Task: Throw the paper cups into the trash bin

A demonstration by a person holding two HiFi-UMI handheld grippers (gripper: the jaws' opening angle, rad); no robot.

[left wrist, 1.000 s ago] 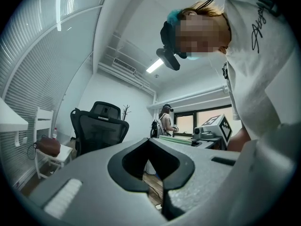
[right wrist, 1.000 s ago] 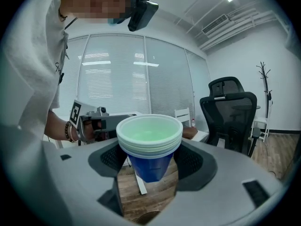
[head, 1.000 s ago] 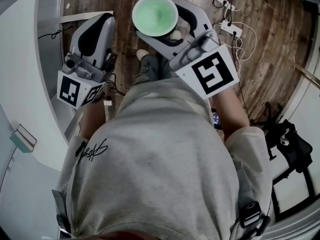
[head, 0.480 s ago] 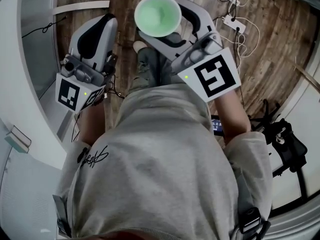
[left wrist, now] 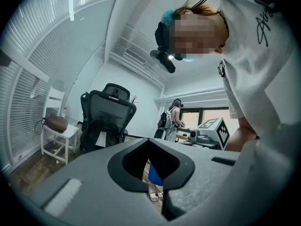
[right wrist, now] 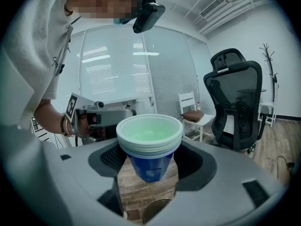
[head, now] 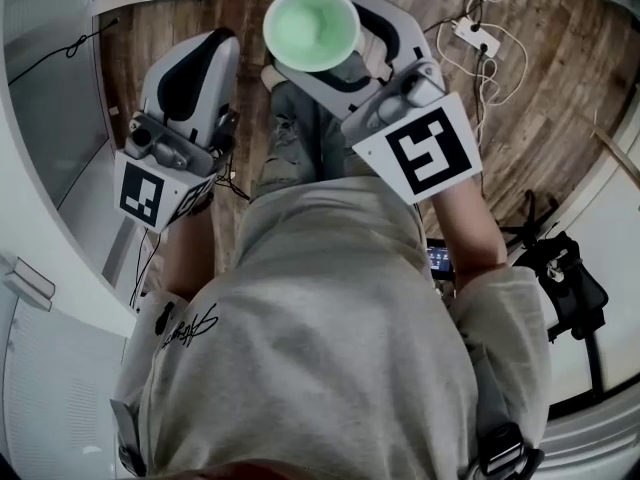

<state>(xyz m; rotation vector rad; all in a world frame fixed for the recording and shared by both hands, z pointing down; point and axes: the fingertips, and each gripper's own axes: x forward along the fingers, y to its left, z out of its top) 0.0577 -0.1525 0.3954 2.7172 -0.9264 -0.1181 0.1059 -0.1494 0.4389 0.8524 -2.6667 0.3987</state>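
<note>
Two handheld grippers are out in front of the person's grey sweatshirt [head: 320, 338], over a dark wooden plank floor [head: 540, 98]. The right gripper [right wrist: 149, 173] is the busy one: its jaws are closed partway, clamped onto the blue sides of a nested stack of blue paper cups with white rims and pale green insides [right wrist: 149, 135]. The stack sits upright, mouth facing up toward the head camera, and I can see several rims layered together (couldn't give you an exact count). From above, the cups hang over the person's legs, just right of the left gripper [head: 218, 40].

That one's jaws are pressed together with nothing between them, only a thin slit and the diamond-shaped gap behind the tips.

Off to the right on the floor there's a white power strip [head: 470, 33] with looped white cables. A black mesh office chair [right wrist: 235, 102] stands in the background of the right gripper view.
</note>
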